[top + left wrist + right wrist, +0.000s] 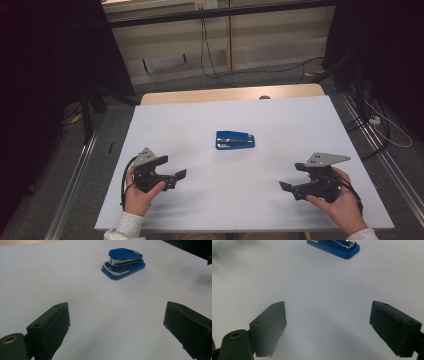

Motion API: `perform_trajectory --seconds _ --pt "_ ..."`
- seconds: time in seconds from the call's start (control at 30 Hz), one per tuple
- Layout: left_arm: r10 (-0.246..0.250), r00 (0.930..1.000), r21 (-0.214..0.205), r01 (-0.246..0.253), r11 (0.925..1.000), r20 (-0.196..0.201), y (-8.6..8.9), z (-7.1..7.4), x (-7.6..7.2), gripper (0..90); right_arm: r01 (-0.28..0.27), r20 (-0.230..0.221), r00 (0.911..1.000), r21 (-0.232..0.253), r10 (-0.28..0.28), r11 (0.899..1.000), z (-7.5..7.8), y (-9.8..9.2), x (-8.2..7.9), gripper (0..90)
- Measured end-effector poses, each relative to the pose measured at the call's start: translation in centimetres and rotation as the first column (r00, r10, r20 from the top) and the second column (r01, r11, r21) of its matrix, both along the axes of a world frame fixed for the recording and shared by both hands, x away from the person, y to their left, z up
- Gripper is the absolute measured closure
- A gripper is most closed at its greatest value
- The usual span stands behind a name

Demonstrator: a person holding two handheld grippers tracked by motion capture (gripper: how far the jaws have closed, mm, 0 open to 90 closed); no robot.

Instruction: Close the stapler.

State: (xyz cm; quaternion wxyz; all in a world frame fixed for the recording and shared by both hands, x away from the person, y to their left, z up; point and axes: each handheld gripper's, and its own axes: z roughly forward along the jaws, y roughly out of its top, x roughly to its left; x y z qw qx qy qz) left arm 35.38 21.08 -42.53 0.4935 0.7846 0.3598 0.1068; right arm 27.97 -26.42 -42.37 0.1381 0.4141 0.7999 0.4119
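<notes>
Now, per item:
stapler [235,140]: blue, lies flat mid-table, closed, untouched, well apart from both grippers.
left gripper [172,167]: jaws spread wide, holding nothing, near the table's [300,115] left front.
right gripper [291,180]: jaws spread wide, holding nothing, near the right front.
path: bare white tabletop between each gripper and the stapler.
around: cables [210,55] on the floor behind the table.

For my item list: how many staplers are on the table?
1. The blue stapler lies near the middle of the white table, ahead of and between the left gripper and right gripper. Nothing seems hidden.
</notes>
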Motion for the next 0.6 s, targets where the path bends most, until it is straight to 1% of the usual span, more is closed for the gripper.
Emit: perform_trajectory --seconds 0.13,0.33,0.4,0.57,0.6 --pt "-0.001 1.0000 0.006 0.000 1.0000 0.000 0.6 0.0 -0.4 6.9 -0.003 0.004 1.0000 -0.004 0.003 1.000 0.1 -0.1 -0.2 13.3" --pt "0.003 1.0000 0.005 -0.003 1.0000 0.000 1.3 -0.1 -0.9 6.9 -0.008 0.003 1.0000 -0.009 0.008 1.000 0.0 -0.1 -0.2 13.3" --pt "0.002 1.0000 0.012 -0.002 0.9999 0.001 1.5 -0.2 -1.1 6.9 -0.012 0.005 0.9999 -0.011 0.012 1.000 0.0 -0.1 -0.2 13.3" --pt "0.004 1.0000 0.025 -0.004 0.9997 -0.003 1.8 -0.3 -1.2 6.9 -0.017 0.008 0.9998 -0.017 0.018 1.000 -0.1 -0.1 0.1 13.4" --pt "0.005 1.0000 0.021 -0.005 0.9998 -0.005 1.8 -0.4 -1.1 6.9 -0.018 0.006 0.9998 -0.018 0.018 1.000 -0.1 -0.1 0.1 13.4"
